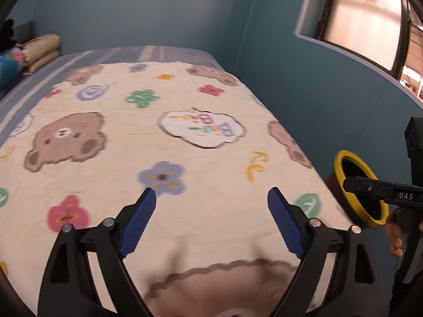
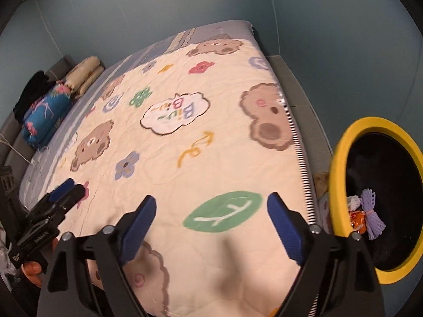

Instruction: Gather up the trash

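A yellow-rimmed black trash bin [image 2: 380, 195] stands at the right side of the bed; it also shows in the left wrist view [image 1: 359, 187]. Inside it lie a purple foam net [image 2: 372, 218], an orange wrapper [image 2: 357, 220] and a white scrap [image 2: 353, 202]. My right gripper [image 2: 211, 219] is open and empty above the cream bear-print quilt [image 2: 211, 137], just left of the bin. My left gripper [image 1: 211, 211] is open and empty above the quilt [image 1: 158, 145]; from the right wrist view it shows at the left edge [image 2: 66, 190]. I see no loose trash on the quilt.
Folded bedding and a blue floral pillow [image 2: 45, 116] lie at the head of the bed, with a cream pillow [image 1: 42, 50] beside them. Blue walls surround the bed. A window [image 1: 370, 18] is at the upper right.
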Demonstrator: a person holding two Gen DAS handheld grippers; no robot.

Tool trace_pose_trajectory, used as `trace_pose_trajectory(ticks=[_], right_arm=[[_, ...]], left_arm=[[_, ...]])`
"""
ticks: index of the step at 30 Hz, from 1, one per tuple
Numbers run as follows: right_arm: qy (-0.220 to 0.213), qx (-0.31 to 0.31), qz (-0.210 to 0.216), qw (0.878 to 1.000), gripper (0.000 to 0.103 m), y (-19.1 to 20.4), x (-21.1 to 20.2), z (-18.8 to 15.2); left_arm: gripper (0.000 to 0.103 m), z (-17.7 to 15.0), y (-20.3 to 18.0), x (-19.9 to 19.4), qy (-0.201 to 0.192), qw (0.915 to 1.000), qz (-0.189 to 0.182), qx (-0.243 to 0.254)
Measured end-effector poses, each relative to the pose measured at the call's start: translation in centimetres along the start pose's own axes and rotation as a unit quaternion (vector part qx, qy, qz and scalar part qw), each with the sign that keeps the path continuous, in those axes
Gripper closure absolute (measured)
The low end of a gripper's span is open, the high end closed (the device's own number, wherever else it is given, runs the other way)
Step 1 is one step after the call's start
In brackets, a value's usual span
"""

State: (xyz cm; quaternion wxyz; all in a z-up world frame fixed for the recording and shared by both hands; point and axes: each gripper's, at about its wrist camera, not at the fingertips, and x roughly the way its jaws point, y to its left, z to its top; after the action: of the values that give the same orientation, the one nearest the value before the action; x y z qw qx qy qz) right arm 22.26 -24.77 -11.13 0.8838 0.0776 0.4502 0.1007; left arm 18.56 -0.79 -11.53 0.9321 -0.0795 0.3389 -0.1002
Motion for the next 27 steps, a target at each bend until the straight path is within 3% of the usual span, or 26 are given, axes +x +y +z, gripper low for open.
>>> trace_pose_trajectory(ticks=[1, 3, 9, 12, 18, 22, 27], right_arm=[[-0.005, -0.002, -0.002, 1.0, 0.007, 0.6, 0.0, -0.1], [-0.023, -0.007, -0.005, 1.0, 0.008, 1.5, -0.3, -0.1], [-0.064, -0.029, -0.017, 0.997, 0.008, 4.8, -1.8, -0.4], [-0.102, -0.04, -0.018, 0.994, 0.008, 6.7, -3.5, -0.8], [-0.195, -0.047, -0.061, 0.978, 0.008, 9.1, -7.6, -1.9], [-0.233, -0.033, -0.075, 0.969, 0.008, 9.3, -9.5, -2.5], [-0.264, -0.023, -0.079, 0.961, 0.008, 9.0, -11.1, -3.4]], left_arm=[[0.016, -0.3, 0.9, -0.5, -0.008, 0.9999, 0.002, -0.006], [0.01, -0.8, 2.5, -1.8, -0.035, 0.9992, 0.009, -0.018], [0.008, -1.3, 4.6, -5.4, -0.085, 0.9958, 0.025, -0.025], [0.008, -1.0, 4.3, -7.7, -0.118, 0.9922, 0.033, -0.023], [0.008, -0.5, 3.1, -11.6, -0.164, 0.9854, 0.044, -0.008], [0.008, -0.2, 2.1, -14.0, -0.19, 0.9801, 0.056, 0.001], [0.008, -0.2, 1.7, -15.7, -0.195, 0.9799, 0.042, -0.006]])
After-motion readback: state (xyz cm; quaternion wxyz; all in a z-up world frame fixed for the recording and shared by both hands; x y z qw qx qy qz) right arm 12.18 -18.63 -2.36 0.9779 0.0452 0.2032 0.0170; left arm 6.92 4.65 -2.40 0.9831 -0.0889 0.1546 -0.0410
